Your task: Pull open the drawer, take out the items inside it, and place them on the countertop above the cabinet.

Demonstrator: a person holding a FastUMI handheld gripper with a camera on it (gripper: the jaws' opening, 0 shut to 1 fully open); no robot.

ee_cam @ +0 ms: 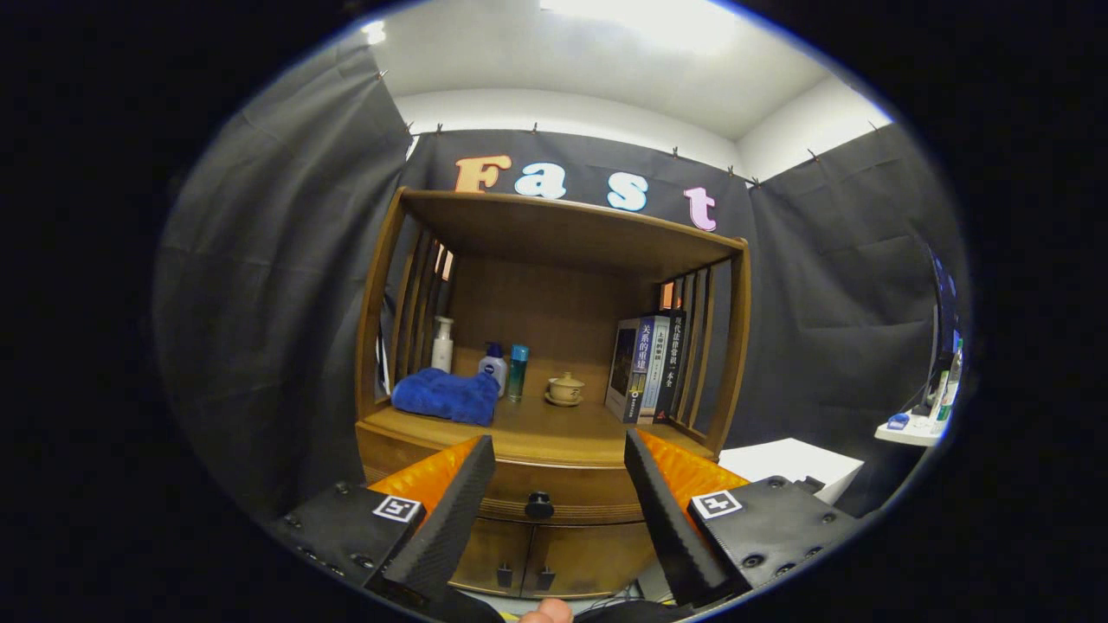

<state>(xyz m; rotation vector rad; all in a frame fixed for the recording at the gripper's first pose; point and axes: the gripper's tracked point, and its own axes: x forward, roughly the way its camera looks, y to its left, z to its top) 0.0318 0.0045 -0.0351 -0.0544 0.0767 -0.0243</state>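
Note:
A wooden cabinet stands ahead with an open shelf on top. Its drawer is closed, with a round dark knob in the middle of its front. My gripper is open and holds nothing; it hovers some way short of the cabinet, and the knob shows between and beyond the two fingers. The countertop above the drawer is bare wood along its front. The drawer's contents are hidden.
On the countertop lie a blue towel, a white pump bottle, two small bottles, a lidded teacup on a saucer and upright books. Two lower doors sit under the drawer. A white box stands right.

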